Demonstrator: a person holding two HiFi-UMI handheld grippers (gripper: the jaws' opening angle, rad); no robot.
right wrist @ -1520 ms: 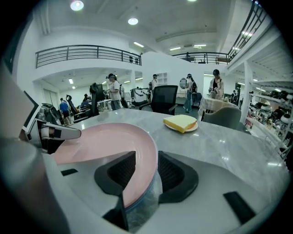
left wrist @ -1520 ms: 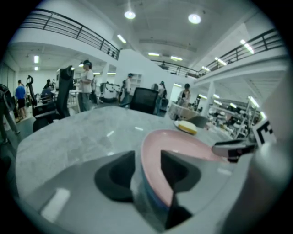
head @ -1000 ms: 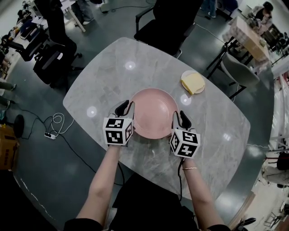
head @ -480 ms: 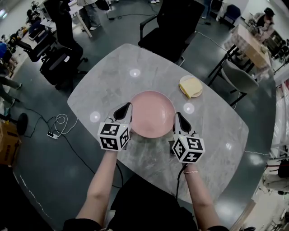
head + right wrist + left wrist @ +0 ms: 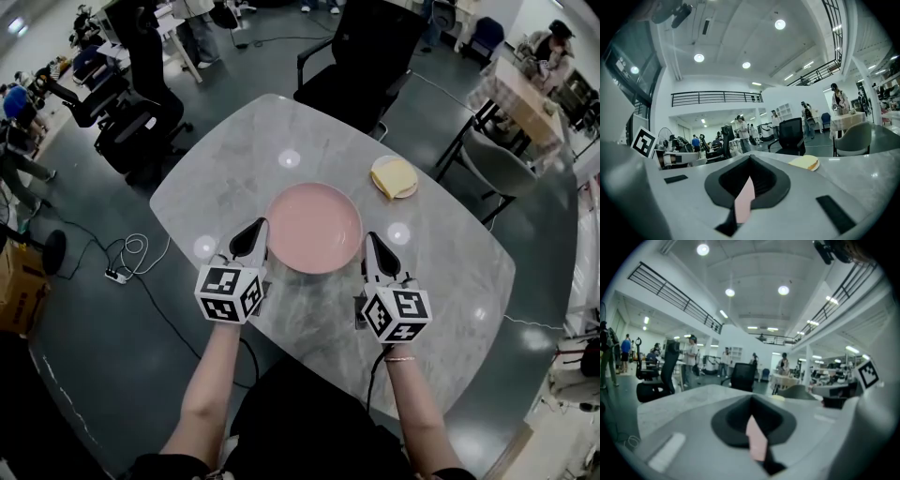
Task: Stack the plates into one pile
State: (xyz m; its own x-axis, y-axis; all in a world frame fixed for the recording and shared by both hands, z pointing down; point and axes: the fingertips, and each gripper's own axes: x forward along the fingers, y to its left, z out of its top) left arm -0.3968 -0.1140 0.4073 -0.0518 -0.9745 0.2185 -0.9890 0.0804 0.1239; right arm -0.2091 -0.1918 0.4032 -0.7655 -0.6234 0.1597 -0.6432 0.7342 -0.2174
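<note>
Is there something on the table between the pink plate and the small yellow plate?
Nothing visible does. The table is bare between the pink plate, held by the left gripper and the right gripper, and the yellow plate; only lamp reflections show there.

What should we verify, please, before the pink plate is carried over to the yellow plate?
1. Left gripper shut on the rim of the pink plate: ok.
2. Right gripper shut on the opposite rim: ok.
3. Pink plate held level: cannot tell.
4. Yellow plate free on top: ok.
5. Table between the two plates bare of objects: ok.
</note>
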